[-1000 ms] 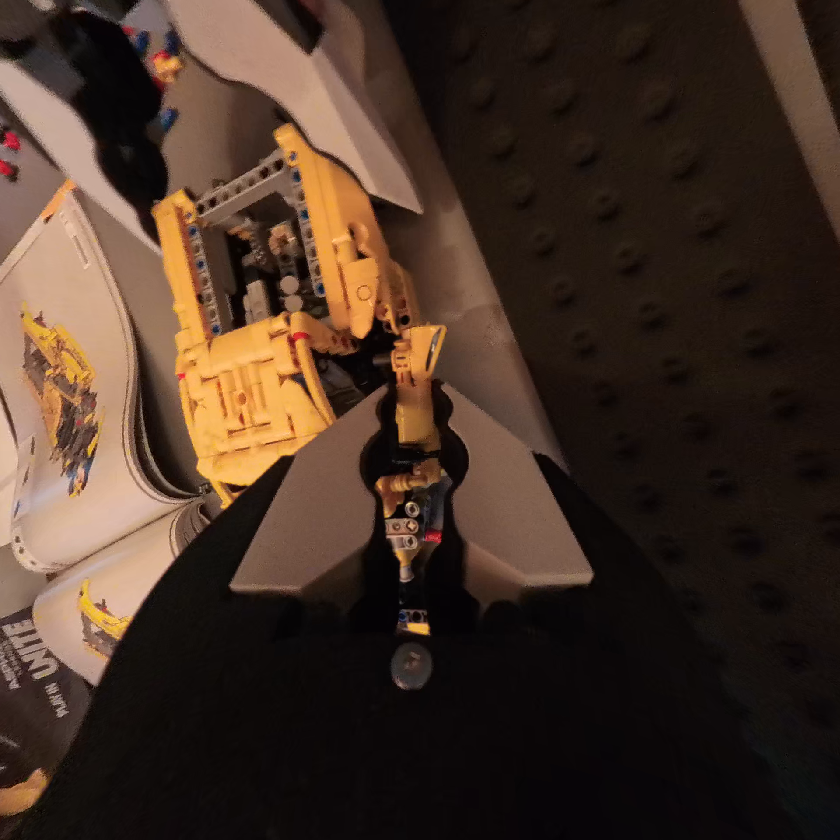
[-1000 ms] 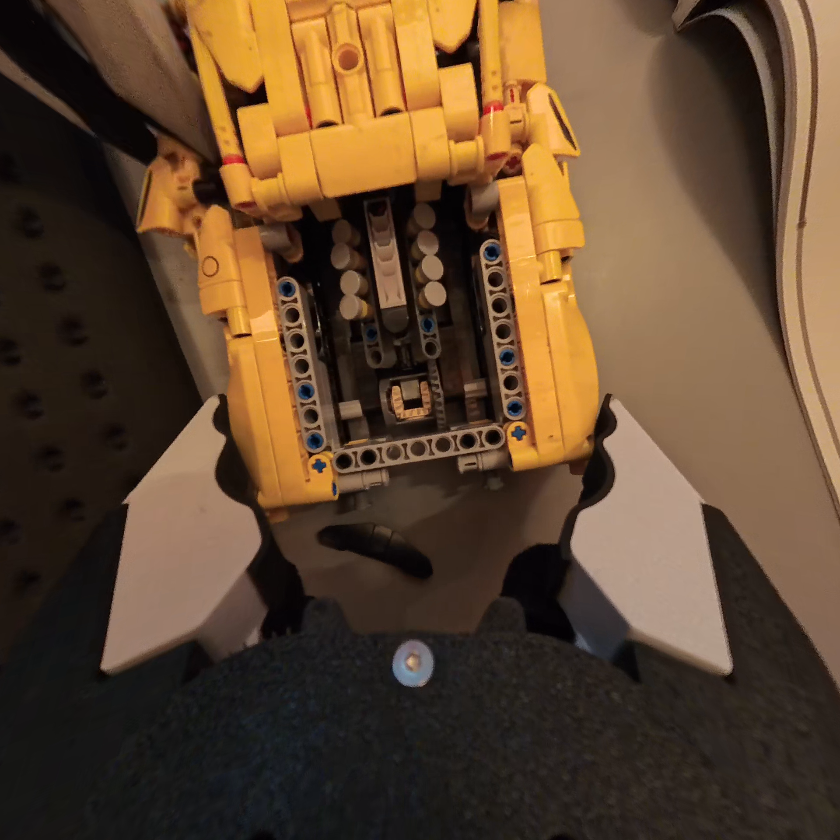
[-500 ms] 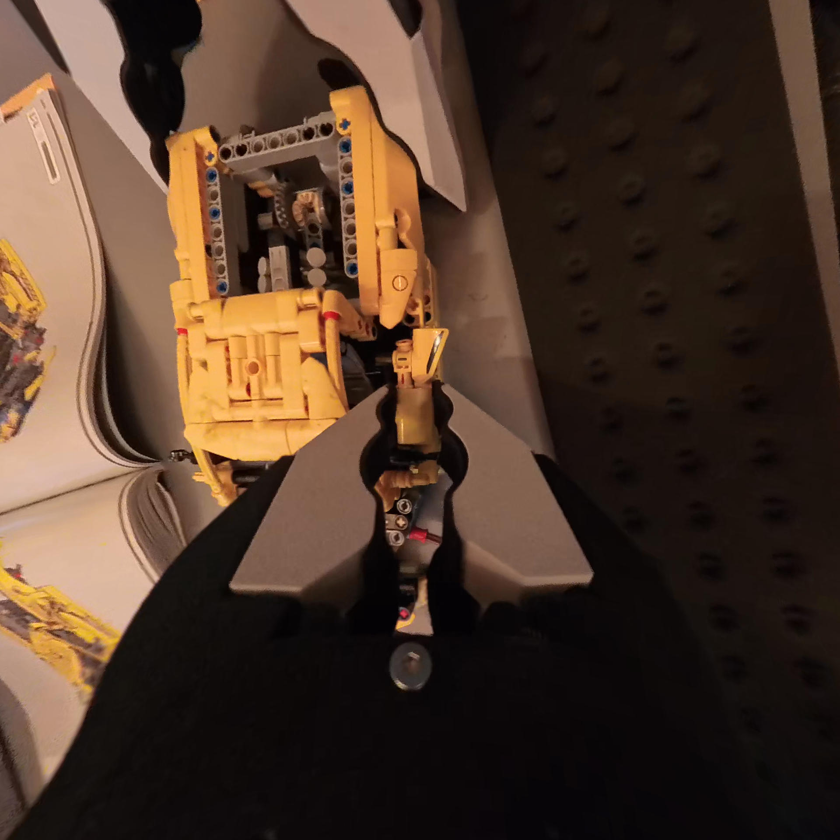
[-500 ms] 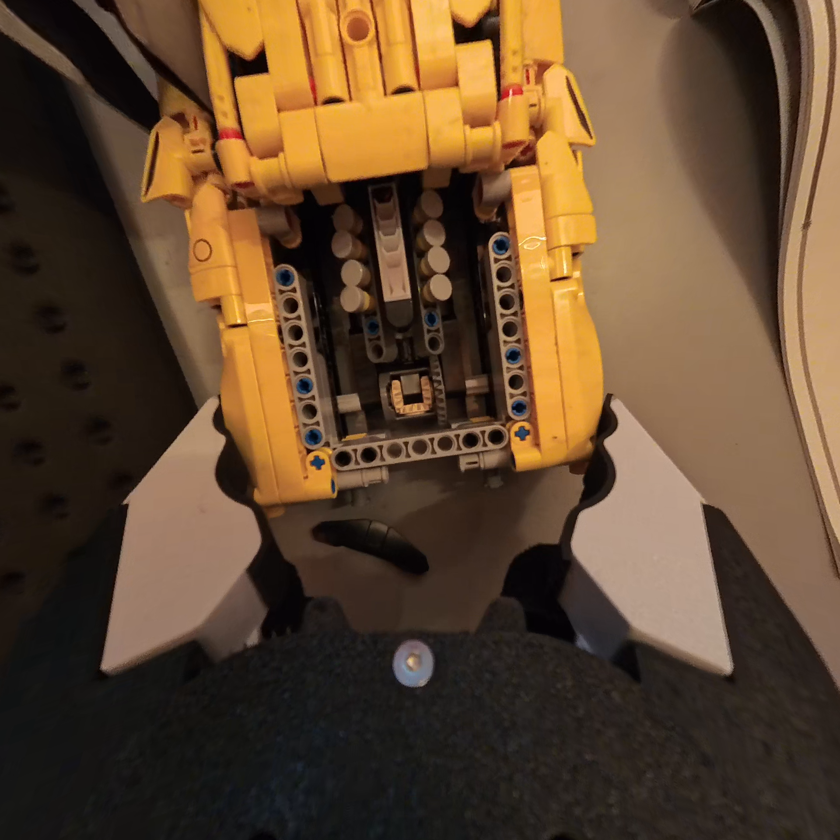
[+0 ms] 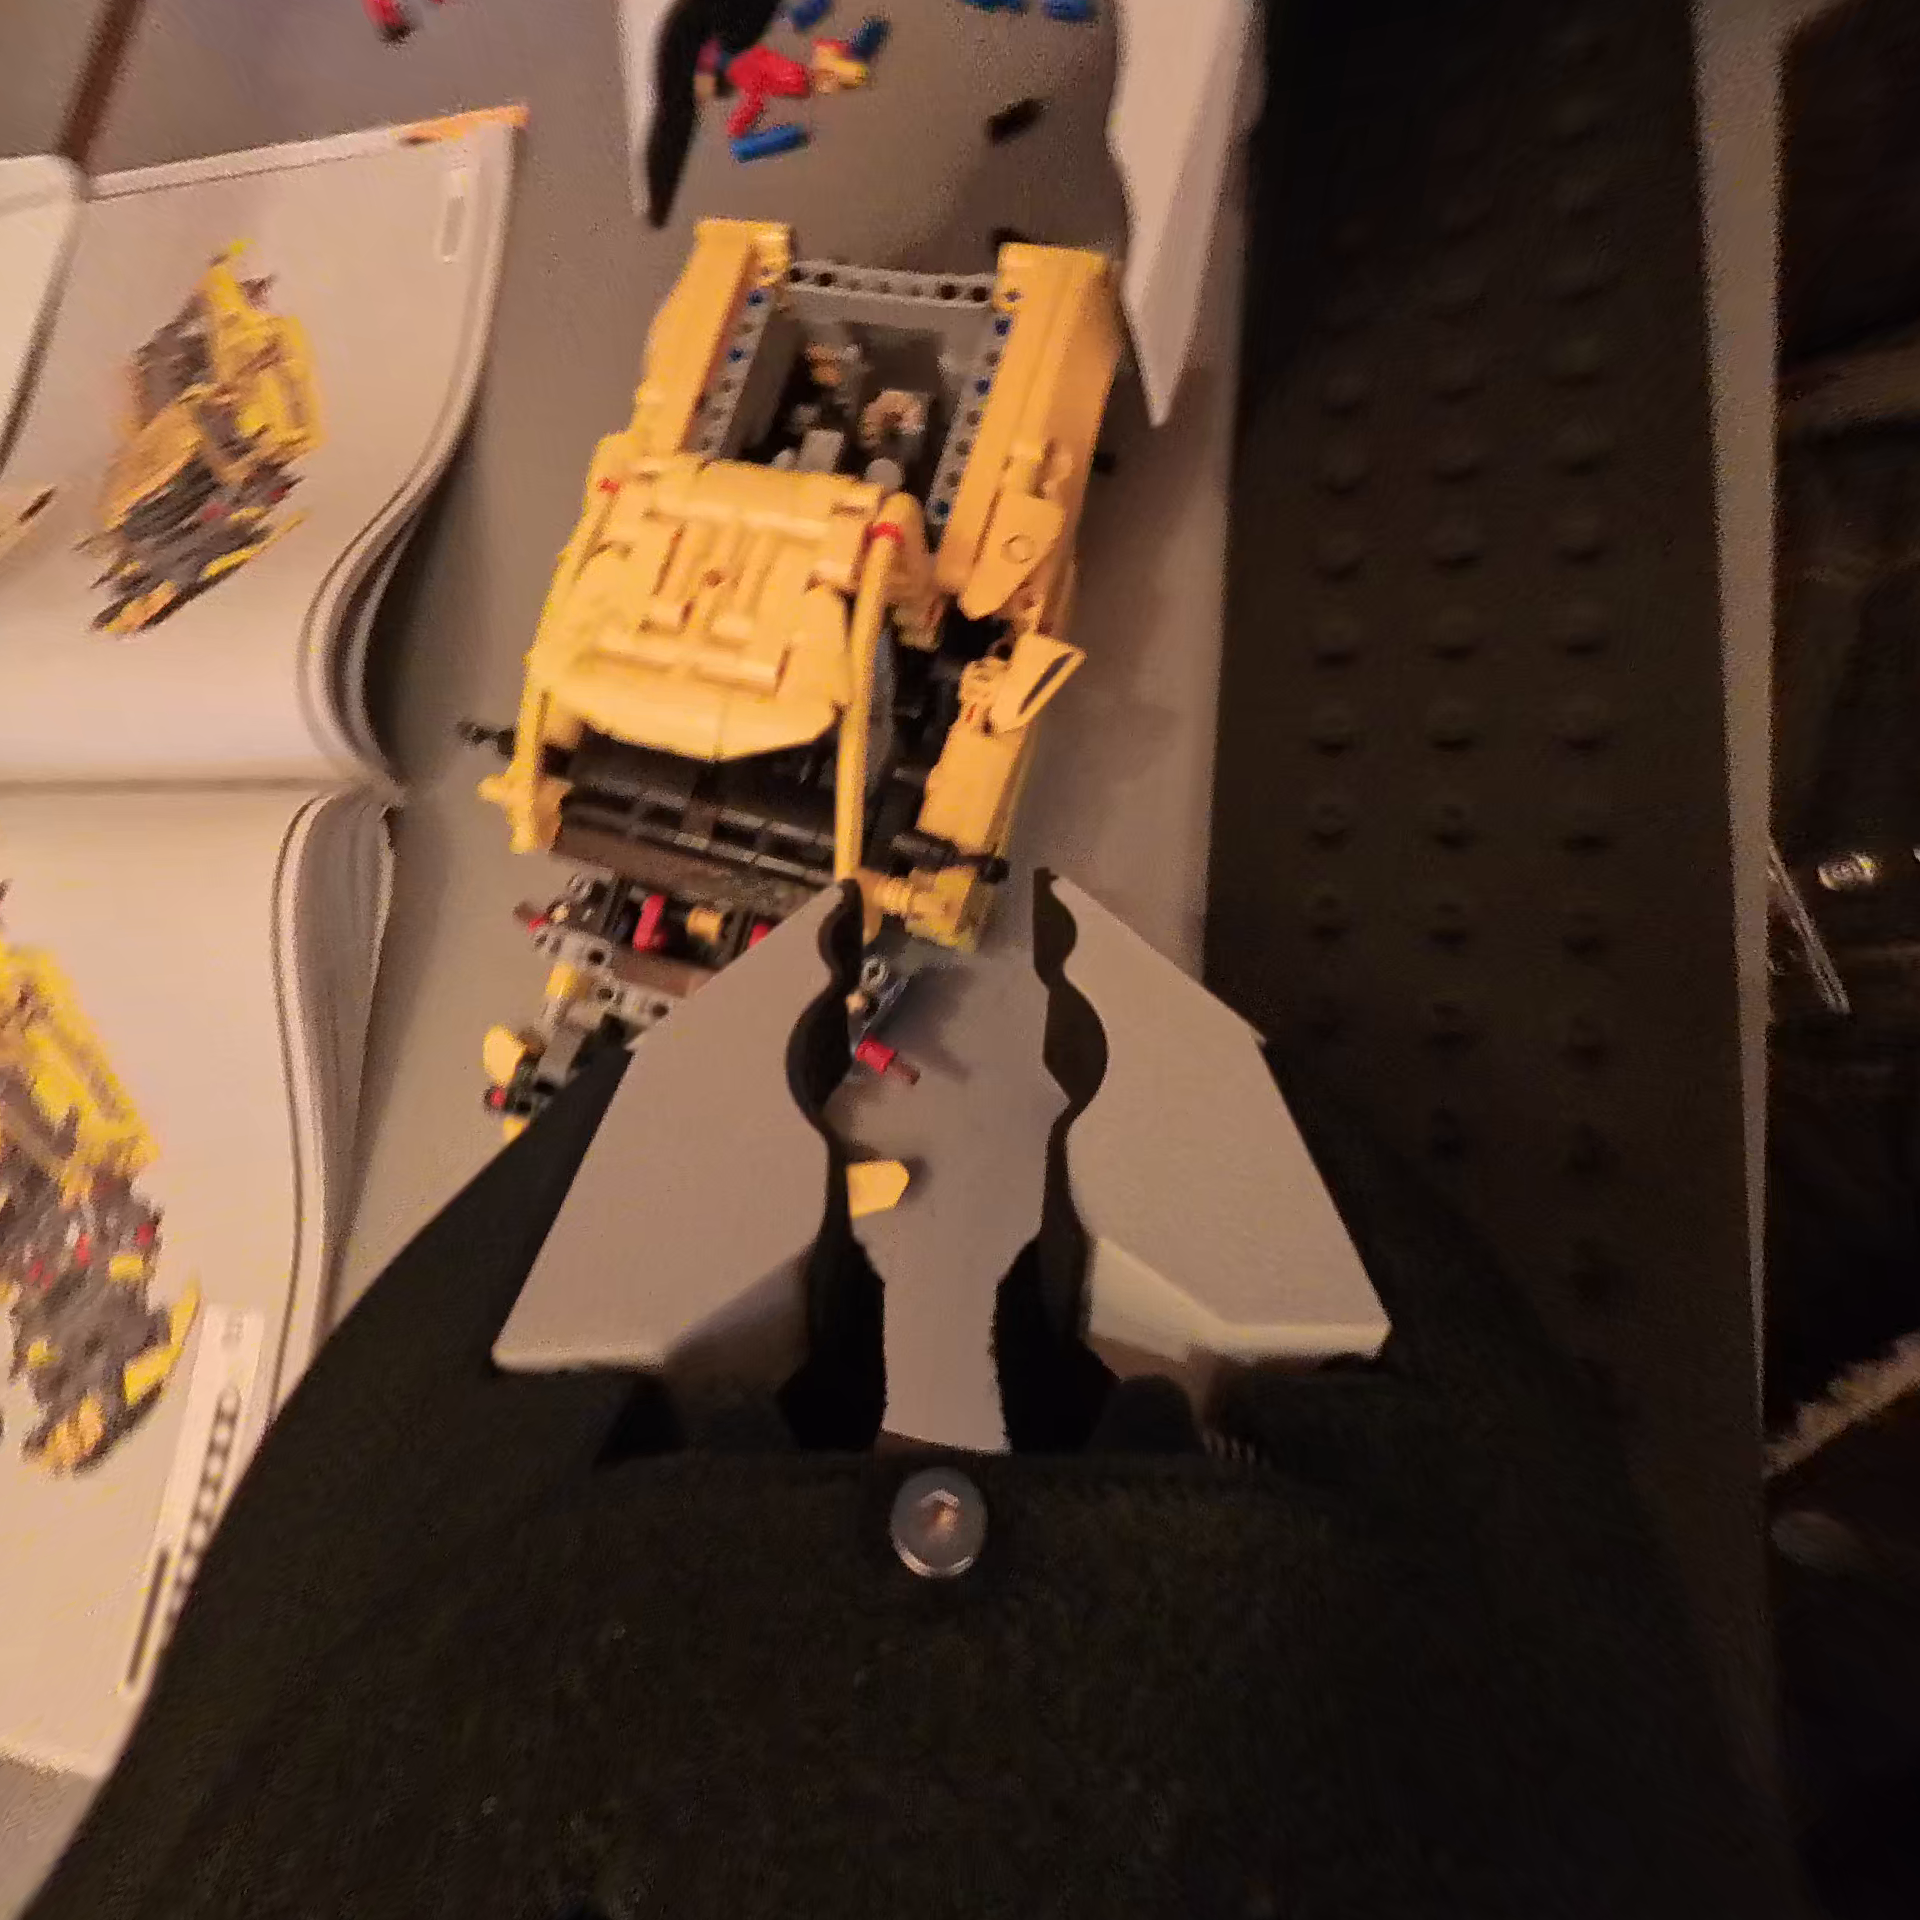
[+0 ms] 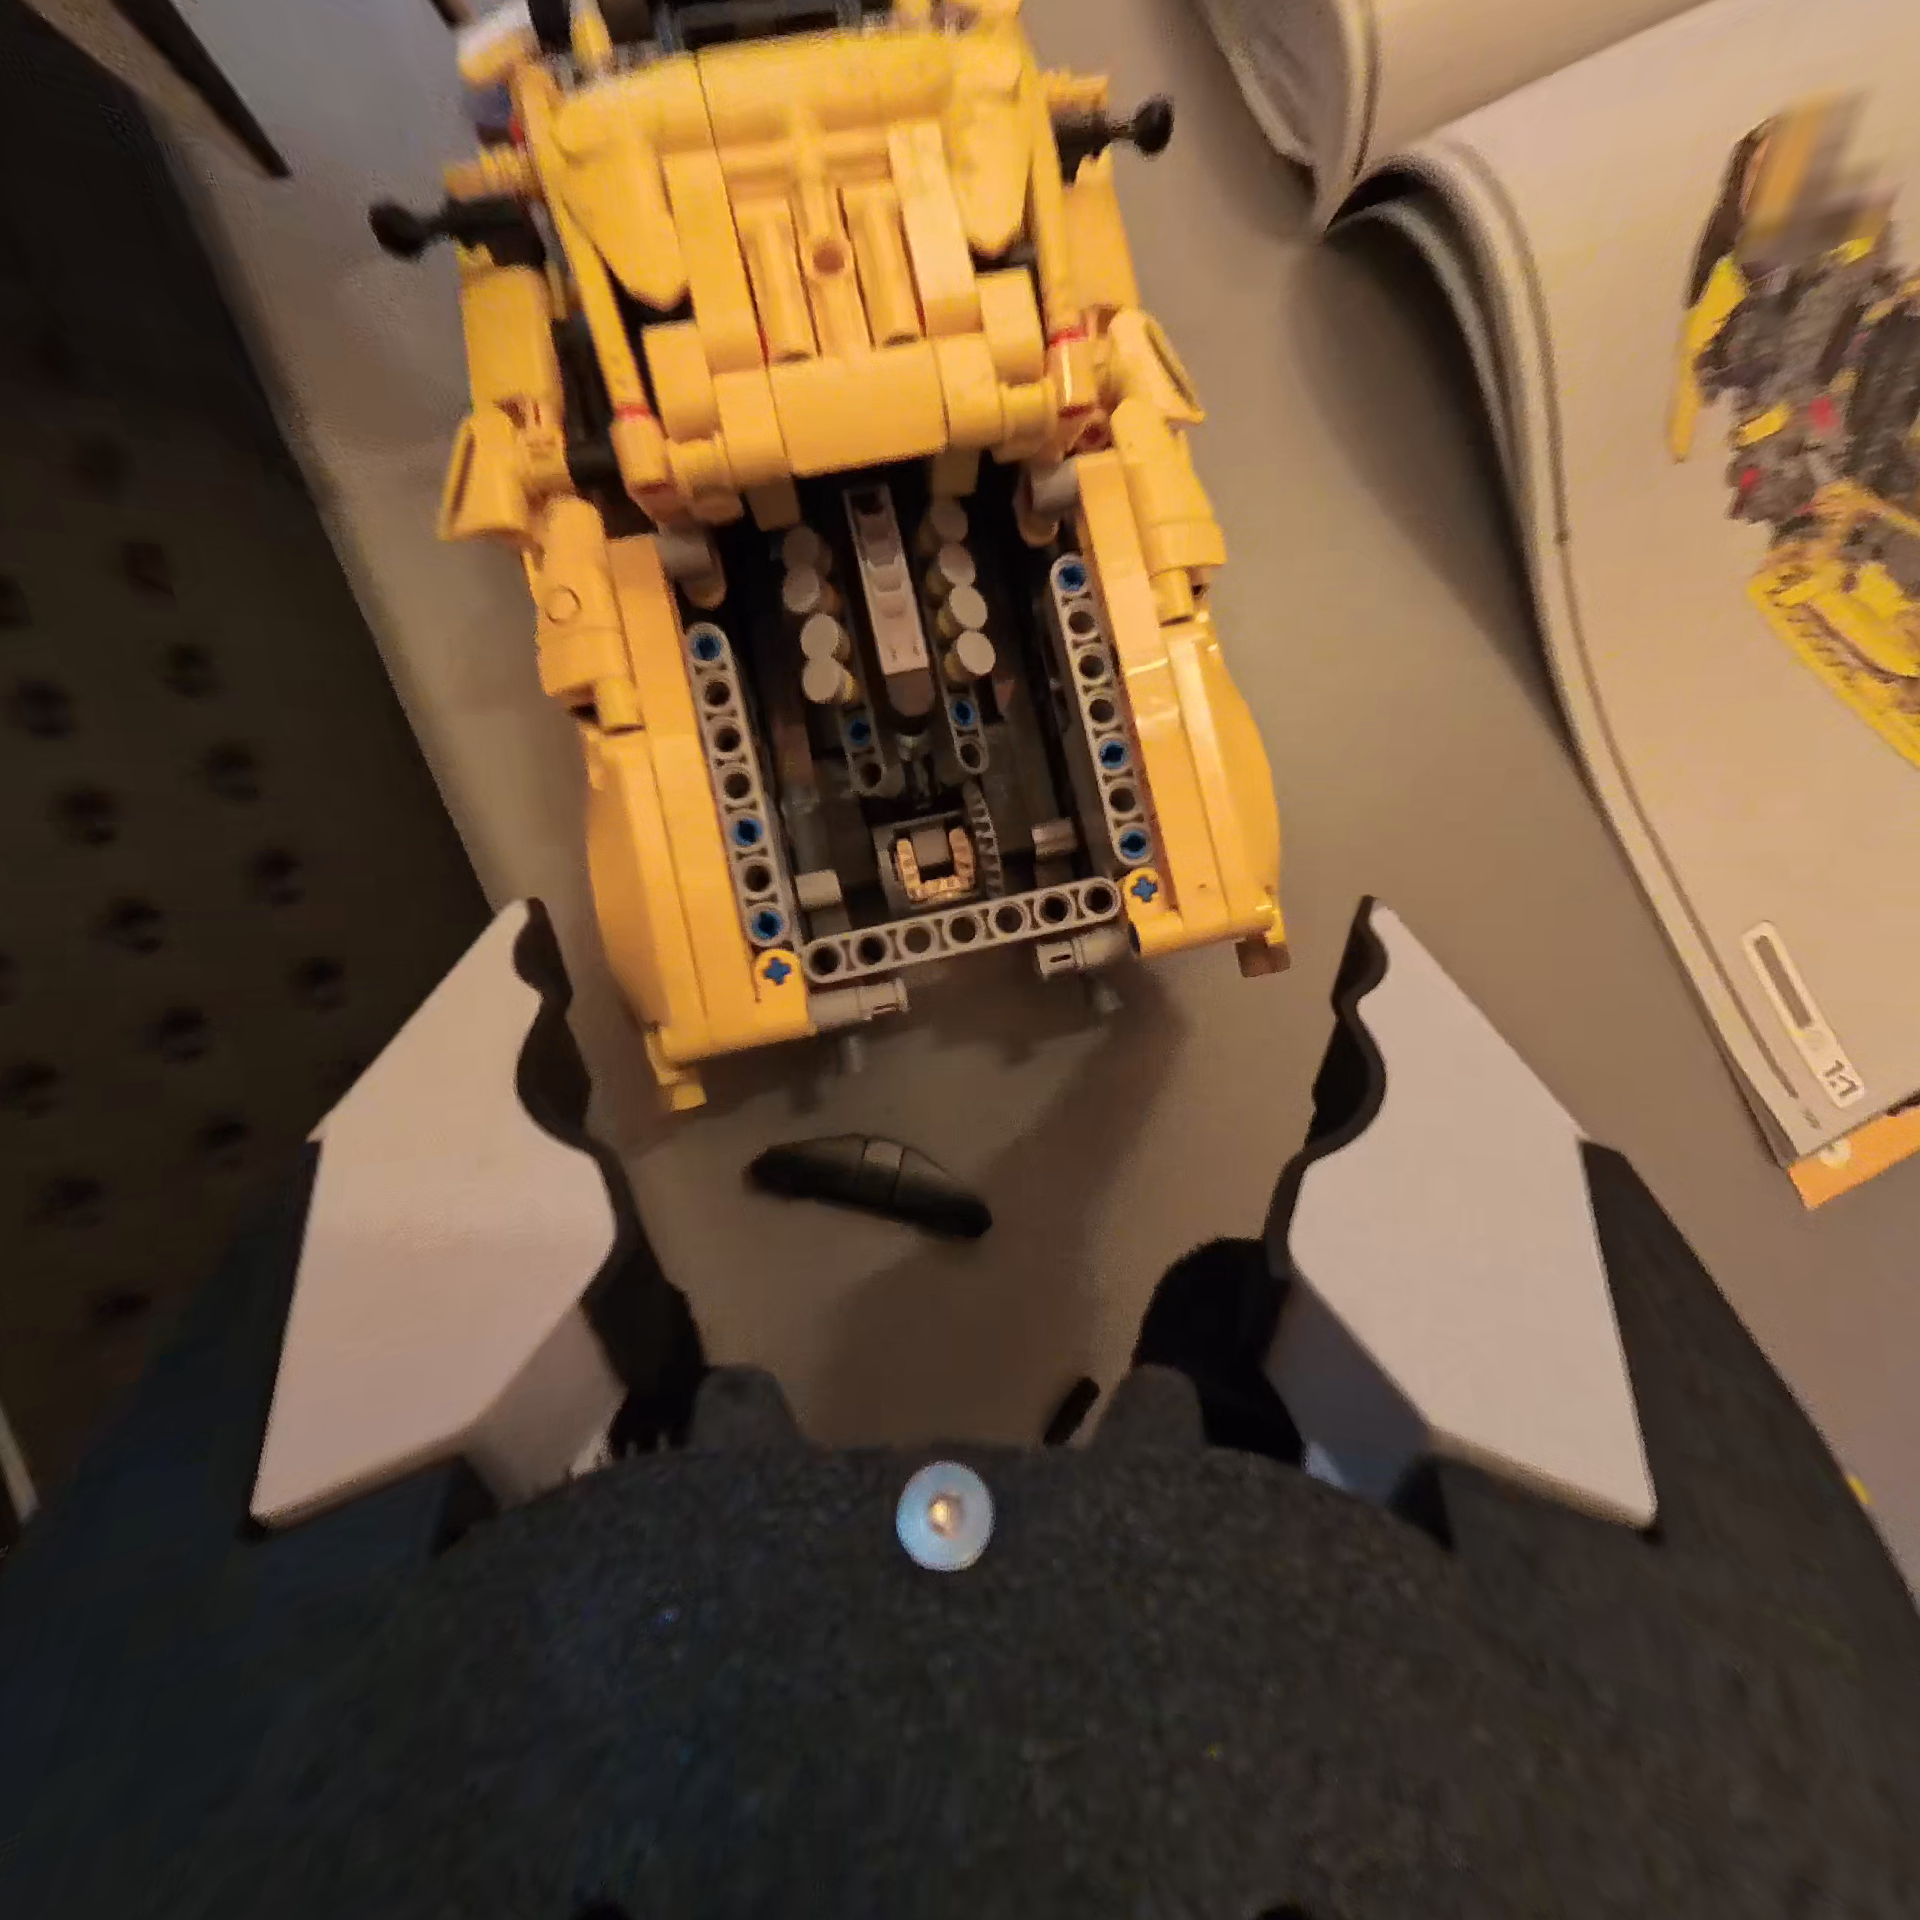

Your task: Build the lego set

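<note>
Yellow lego car model [image 6: 883,582] sits on the grey bench [image 6: 1403,727], close to the edge that borders the dark studded mat [image 5: 1475,727]. Body panels, roof and engine bay are assembled; the rear frame is uncovered, showing grey beams and gears, and the front end in the left wrist view is bare dark structure, so I judge the build well advanced but unfinished. Loose parts remain: a black curved piece [image 6: 868,1195] on the bench just behind the model's rear, a scatter of red and blue small pieces [image 5: 790,83] further toward the far end, and a small yellow piece [image 5: 878,1184] beneath the left tongs. Open instruction booklet [image 6: 1714,623] lies beside the model. Left tongs [image 5: 940,899]: parted and empty, tips just beside the model's front corner. Right tongs [image 6: 945,914]: wide apart, empty, straddling the space behind the rear frame. Change from half a second ago: the left tongs were clamped on the yellow side assembly [image 5: 997,727]; they have since released it and drawn back, and it stands attached to the model. The right tongs have also backed off slightly.
</note>
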{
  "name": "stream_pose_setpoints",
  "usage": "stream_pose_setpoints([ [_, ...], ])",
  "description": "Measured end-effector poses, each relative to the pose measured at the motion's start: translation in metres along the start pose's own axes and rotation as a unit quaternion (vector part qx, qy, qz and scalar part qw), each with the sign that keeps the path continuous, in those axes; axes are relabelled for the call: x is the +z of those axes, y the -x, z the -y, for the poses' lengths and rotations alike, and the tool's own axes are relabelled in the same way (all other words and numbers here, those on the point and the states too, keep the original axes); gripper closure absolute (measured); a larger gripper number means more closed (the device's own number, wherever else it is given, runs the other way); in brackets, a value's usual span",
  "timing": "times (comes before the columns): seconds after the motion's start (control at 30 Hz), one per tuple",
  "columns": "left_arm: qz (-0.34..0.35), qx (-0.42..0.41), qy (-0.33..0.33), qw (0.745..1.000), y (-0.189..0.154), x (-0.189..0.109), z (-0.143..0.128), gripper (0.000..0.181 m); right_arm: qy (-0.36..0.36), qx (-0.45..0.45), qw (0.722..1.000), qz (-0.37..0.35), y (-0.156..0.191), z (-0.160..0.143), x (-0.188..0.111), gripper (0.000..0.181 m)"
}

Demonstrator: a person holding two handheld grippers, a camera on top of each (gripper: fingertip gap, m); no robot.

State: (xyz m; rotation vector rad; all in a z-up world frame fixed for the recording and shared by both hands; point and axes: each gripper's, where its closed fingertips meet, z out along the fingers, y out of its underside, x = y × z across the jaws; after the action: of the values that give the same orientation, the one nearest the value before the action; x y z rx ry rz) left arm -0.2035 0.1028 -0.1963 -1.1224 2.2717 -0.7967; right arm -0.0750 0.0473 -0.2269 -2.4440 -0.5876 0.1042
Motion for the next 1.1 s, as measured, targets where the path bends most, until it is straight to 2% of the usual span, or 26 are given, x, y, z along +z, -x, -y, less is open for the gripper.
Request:
stream_pose_setpoints([
  [0.13,0.044,-0.085,-0.082,0.992,0.007,-0.014,0.001,0.148,-0.053,0.008,0.998,-0.014,0.012,0.021,-0.011,0.041],
  [0.23,0.070,-0.141,-0.099,0.983,0.017,-0.017,-0.011,0.148,-0.099,0.035,0.994,0.001,0.014,0.026,-0.026,0.046],
  [0.3,0.080,-0.180,-0.138,0.971,0.020,-0.024,-0.011,0.148,-0.082,0.052,0.995,-0.028,-0.005,0.004,-0.038,0.062],
  [0.37,0.102,-0.207,-0.155,0.961,0.024,-0.030,-0.015,0.149,-0.046,0.064,0.997,-0.026,-0.018,-0.029,-0.048,0.099],
  [0.4,0.118,-0.212,-0.158,0.957,0.027,-0.033,-0.019,0.148,-0.026,0.074,0.996,-0.031,-0.026,-0.047,-0.053,0.112],
  [0.47,0.155,-0.217,-0.179,0.947,0.032,-0.039,-0.022,0.148,0.009,0.103,0.994,-0.017,-0.032,-0.078,-0.058,0.126],
  [0.53,0.176,-0.227,-0.205,0.936,0.036,-0.047,-0.022,0.149,0.012,0.122,0.992,0.026,-0.020,-0.088,-0.056,0.136],
  [0.7,0.160,-0.268,-0.263,0.913,0.041,-0.060,-0.018,0.149,0.013,0.108,0.994,0.028,0.005,-0.085,-0.037,0.127],
  [0.93,0.149,-0.258,-0.269,0.916,0.036,-0.059,-0.014,0.149,0.043,0.079,0.995,-0.037,0.018,-0.072,-0.020,0.107],
  [1.03,0.150,-0.247,-0.257,0.922,0.034,-0.056,-0.014,0.149,0.047,0.100,0.993,-0.051,0.018,-0.070,-0.018,0.111],
  [1.1,0.150,-0.239,-0.251,0.926,0.032,-0.054,-0.013,0.149,0.038,0.101,0.993,-0.048,0.020,-0.066,-0.016,0.121],
])
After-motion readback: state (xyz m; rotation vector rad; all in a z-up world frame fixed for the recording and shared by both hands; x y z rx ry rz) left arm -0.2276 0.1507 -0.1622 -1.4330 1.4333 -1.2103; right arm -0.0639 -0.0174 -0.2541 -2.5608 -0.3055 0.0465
